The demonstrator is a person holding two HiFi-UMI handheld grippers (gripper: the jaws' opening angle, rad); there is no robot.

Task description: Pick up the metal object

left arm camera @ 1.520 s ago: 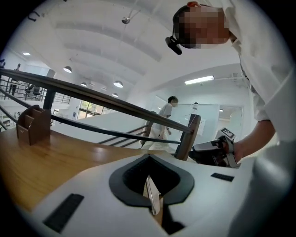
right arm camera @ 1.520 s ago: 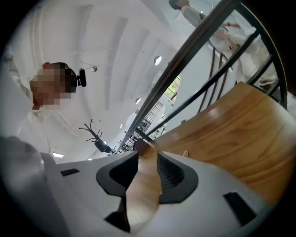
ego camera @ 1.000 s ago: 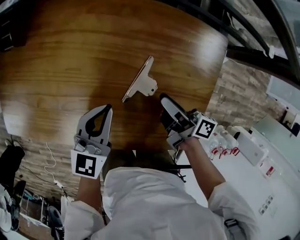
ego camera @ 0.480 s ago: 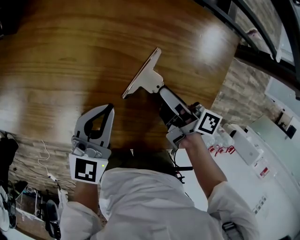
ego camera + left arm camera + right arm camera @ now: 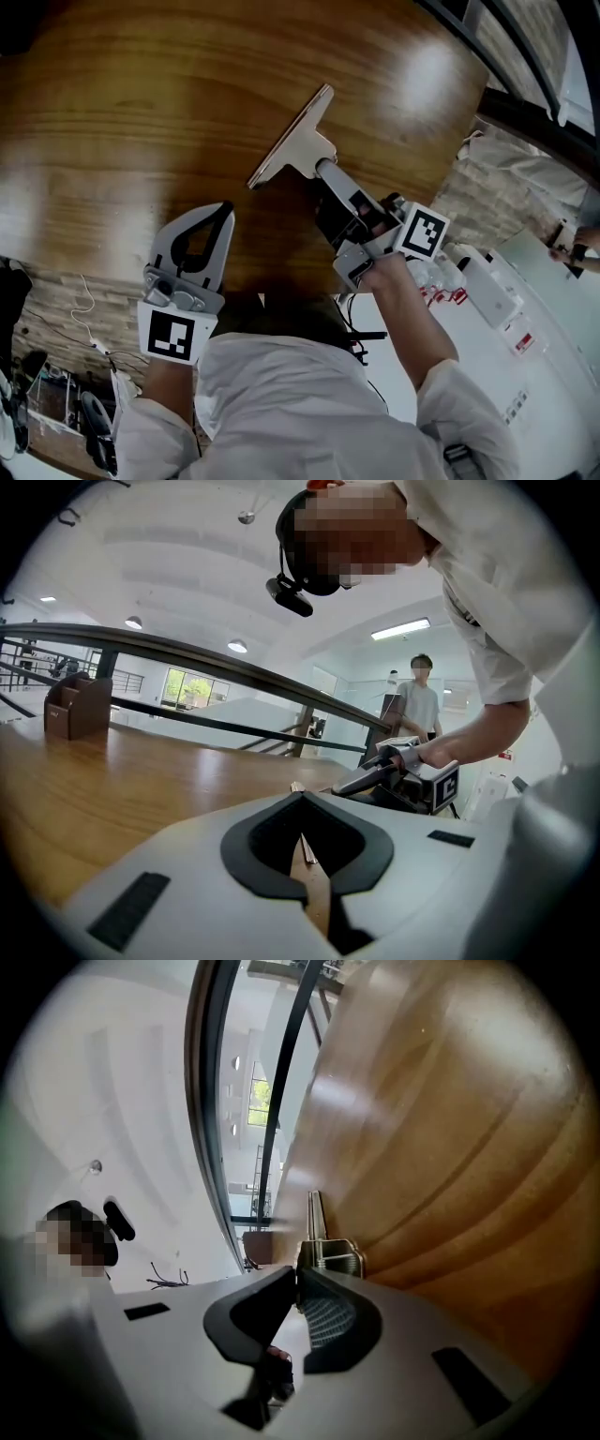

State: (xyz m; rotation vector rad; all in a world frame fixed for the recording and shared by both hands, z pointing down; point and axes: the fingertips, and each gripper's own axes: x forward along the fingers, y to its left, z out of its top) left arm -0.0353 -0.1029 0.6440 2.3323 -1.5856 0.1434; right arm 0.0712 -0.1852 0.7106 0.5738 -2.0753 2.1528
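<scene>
Grasping is the step in hand. The right hand-held gripper [image 5: 323, 169] meets the short tab of the metal object [image 5: 292, 142], which lies flat on the desk [image 5: 141, 112] ahead of the person, toward the desk's right side. In the right gripper view the jaws are drawn to a narrow slit, with their tips at the tab's edge beside a small coil spring. Judged from this, they pinch the thin tab. The left hand-held gripper [image 5: 221, 211] hangs over the near part of the desk, well apart from the object, jaws together on nothing.

Next move, as judged: confirm the pinch is firm, then raise the object straight up with its long bar level. The bar far outreaches the tab, so it may pivot or slip in so narrow a bite.

Hard to make out: the jaw tips mask the contact between pads and tab, so the depth of the bite cannot be told. In the head view the gripper body covers the tab's near end.
</scene>
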